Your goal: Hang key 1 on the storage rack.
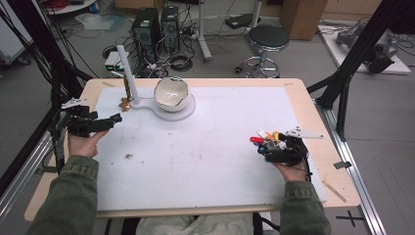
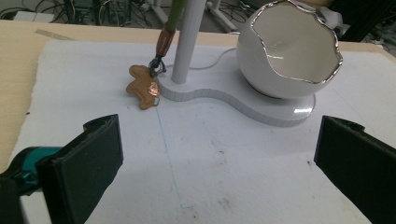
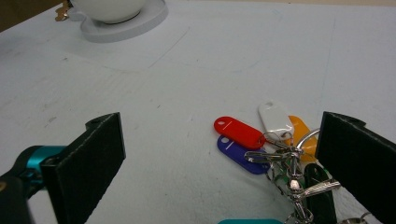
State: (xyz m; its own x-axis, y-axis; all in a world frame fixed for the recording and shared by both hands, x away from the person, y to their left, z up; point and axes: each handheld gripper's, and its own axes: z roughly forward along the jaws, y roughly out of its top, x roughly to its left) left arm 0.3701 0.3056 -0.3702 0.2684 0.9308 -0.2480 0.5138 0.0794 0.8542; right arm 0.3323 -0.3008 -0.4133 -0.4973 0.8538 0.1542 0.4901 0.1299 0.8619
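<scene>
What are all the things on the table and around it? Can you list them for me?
Egg-shaped bowl: one, white with a silver rim, on its stand at the far left of the mat.
Stand: one, white, with an upright pole.
Gingerbread charm: one, brown, lying by the pole's foot, hanging from a strap.
Key tags: one bunch, red, blue, white, orange, green, at the right.
Mat: one, white, covering the table.
Stool: one, black, beyond the table.
Computer towers: two, black, on the floor.
Left gripper: black jaws open, at the left.
Right gripper: black jaws open, by the key tags.
</scene>
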